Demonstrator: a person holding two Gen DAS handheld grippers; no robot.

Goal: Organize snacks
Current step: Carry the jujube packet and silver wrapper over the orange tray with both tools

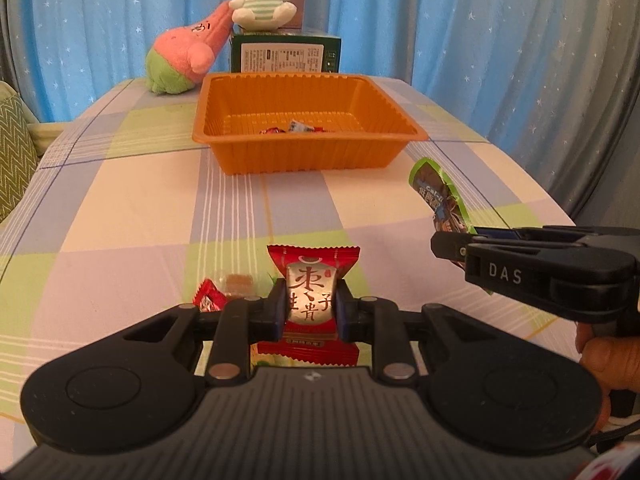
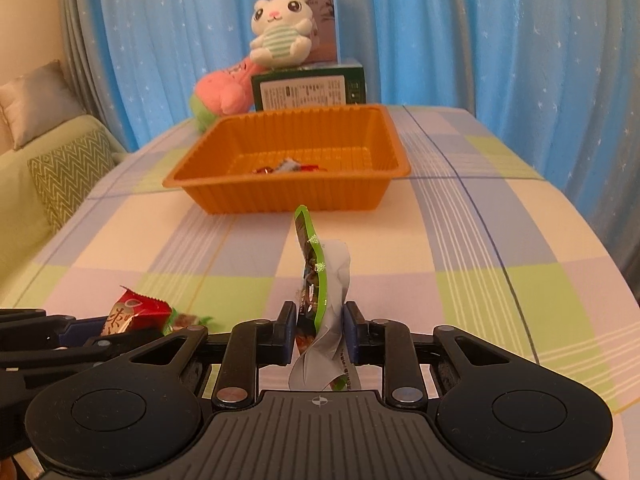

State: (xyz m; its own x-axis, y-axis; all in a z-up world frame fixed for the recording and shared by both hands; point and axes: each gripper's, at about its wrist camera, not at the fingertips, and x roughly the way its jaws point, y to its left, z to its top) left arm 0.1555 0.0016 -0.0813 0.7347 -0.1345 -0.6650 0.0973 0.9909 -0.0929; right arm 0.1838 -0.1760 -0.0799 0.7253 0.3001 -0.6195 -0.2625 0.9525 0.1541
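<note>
On the near part of the checked desk (image 1: pixel 132 216), both tools are loaded and neither packet has reached the container yet. The left tool (image 1: pixel 311 312) is clenched on a red date-candy packet (image 1: pixel 312 292), gripped across its middle with its crimped top edge standing up. The right tool (image 2: pixel 320 330) pinches a green-edged snack pouch (image 2: pixel 314 280) held on edge, its silver back showing and its top curling toward the tray. Both packets appear lifted clear of the cloth, though the wrist views do not show the gap plainly.

Ahead, near the desk's middle, sits the orange ridged tray (image 2: pixel 288 196). It already holds a small cluster of wrapped sweets (image 2: pixel 286 167), red and pale wrappers lying on its floor near the front wall; most of the floor is bare. So the sorting looks partly done.

Left to do: carry these two packets forward and drop them in. A few loose wrapped pieces (image 1: pixel 224 290) also lie on the cloth just beside the left tool, a red one and a clear-wrapped brown one, so more trips seem needed after this one.
</note>
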